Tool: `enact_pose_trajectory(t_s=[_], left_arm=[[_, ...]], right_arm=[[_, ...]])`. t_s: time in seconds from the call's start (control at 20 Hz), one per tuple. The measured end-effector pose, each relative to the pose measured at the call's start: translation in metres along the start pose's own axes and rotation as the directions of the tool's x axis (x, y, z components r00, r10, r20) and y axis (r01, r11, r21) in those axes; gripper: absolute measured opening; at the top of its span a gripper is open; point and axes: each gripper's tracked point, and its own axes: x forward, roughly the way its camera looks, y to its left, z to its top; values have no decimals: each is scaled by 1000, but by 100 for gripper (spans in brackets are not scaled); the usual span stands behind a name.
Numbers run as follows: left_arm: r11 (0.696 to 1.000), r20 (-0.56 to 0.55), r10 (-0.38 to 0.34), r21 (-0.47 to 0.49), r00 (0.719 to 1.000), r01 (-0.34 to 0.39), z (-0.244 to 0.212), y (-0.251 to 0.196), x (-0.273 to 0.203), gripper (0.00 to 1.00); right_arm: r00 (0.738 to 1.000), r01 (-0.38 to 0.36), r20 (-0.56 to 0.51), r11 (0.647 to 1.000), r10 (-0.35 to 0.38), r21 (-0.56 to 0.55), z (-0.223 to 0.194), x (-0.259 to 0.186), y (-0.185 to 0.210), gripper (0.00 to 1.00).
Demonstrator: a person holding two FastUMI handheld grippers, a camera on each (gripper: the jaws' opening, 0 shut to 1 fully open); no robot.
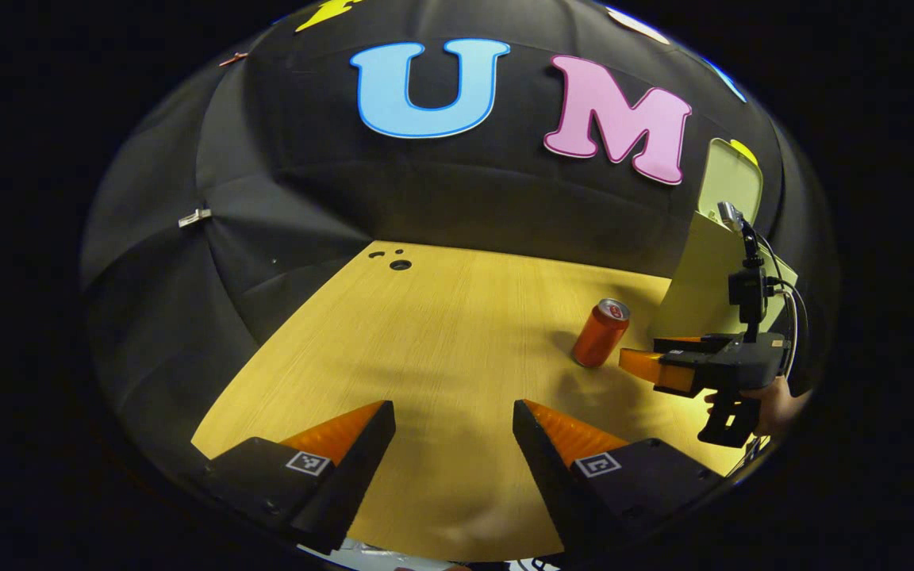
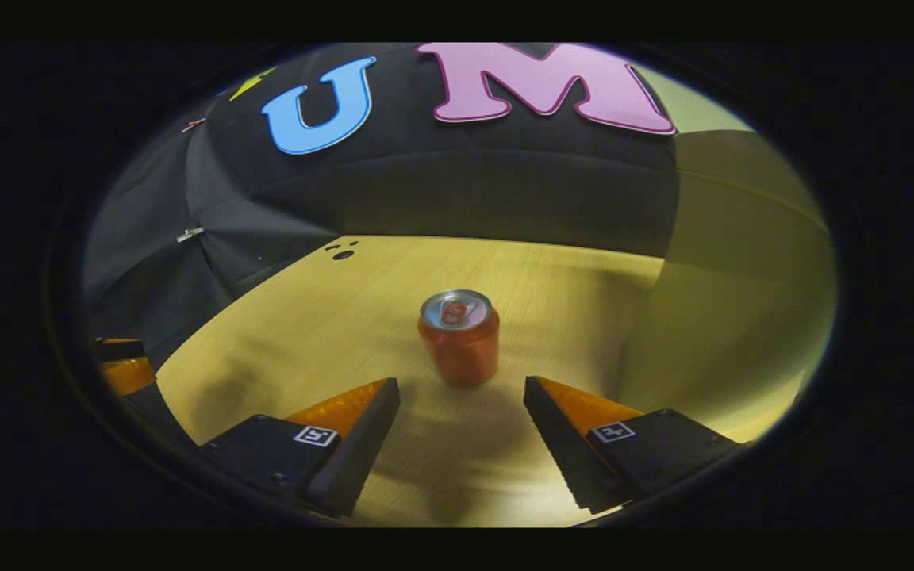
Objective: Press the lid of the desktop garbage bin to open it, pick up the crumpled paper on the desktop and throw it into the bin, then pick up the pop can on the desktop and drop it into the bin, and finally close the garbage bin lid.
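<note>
The pop can [image 2: 458,337] stands upright on the desk [image 2: 298,333], its long axis vertical and its top with the pull tab facing up. In the left gripper view the can [image 1: 601,333] looks tilted, but this may come from the fisheye lens.

The right gripper [image 2: 462,404] is low over the desk and looks straight at the can. Its two fingers are wide apart with nothing between them, and the can is just ahead of the tips, in line with the gap but not touching either finger. In the left gripper view the right gripper [image 1: 638,357] comes in from the right edge with a hand [image 1: 774,400] behind it, and its tips are just beside the can.

The left gripper [image 1: 454,420] is over bare desk, well apart from the can, and its fingers are also spread apart and hold nothing.

The garbage bin [image 1: 703,277] stands just beyond the can on the right, with its lid [image 1: 731,182] raised. The gripper and its cable hide part of it. In the right gripper view the bin [image 2: 735,301] is cut off at the edge and blurred. Near the far left corner of the desk are small dark holes [image 1: 400,264].
</note>
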Motion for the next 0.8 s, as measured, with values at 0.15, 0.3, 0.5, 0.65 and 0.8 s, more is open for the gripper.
enact_pose_trajectory(t_s=[0.15,0.3,0.5,0.65,0.8], left_arm=[[999,-17,5,-32,1000,-6,-8,-1,4,100],[1000,-46,23,-19,999,-24,-18,3,4,96],[999,-92,37,-12,995,-38,-39,8,9,96],[999,-106,43,-22,993,-45,-40,9,12,96],[999,-102,48,-16,994,-50,-37,9,16,96]], right_arm=[[1000,-2,2,1000,2,6,5,22,4,99],[1000,15,9,1000,-15,-3,10,42,-3,99],[1000,15,3,1000,-15,-10,10,60,-2,99],[1000,25,15,1000,-24,-17,16,73,-3,99],[998,51,21,999,-51,-3,23,85,-14,99]])
